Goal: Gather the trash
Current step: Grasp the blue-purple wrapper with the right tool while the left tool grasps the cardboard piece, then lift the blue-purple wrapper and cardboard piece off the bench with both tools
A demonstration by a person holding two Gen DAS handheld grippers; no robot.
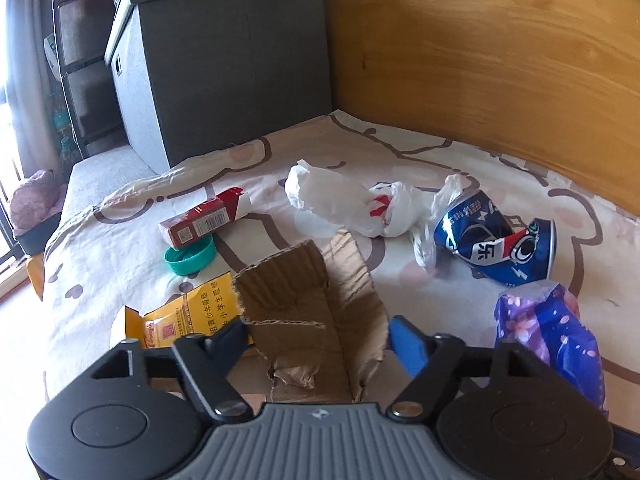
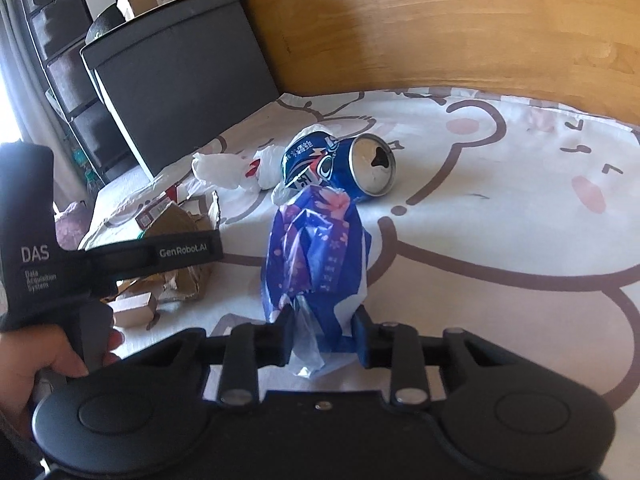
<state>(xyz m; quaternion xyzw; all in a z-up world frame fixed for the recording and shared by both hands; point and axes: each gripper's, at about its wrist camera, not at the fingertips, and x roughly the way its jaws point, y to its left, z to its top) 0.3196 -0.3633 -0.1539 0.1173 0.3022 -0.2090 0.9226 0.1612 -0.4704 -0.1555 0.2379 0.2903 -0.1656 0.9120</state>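
The crumpled blue-and-purple plastic wrapper (image 2: 316, 248) is pinched between the right gripper (image 2: 322, 334) fingers, the crushed blue can (image 2: 340, 166) lying beyond it on the bed. The torn brown cardboard piece (image 1: 316, 312) is framed by the spread-apart left gripper (image 1: 316, 338).

Left gripper (image 1: 316, 338): jaws spread wide, fingers either side of torn cardboard (image 1: 308, 304), no clear clamp on it. Right gripper (image 2: 323, 334): jaws narrowed, pinching the blue-purple wrapper (image 2: 316, 248) between the fingertips. Left hand (image 2: 44, 356) wraps the left gripper's handle, seen off the right gripper's left side.
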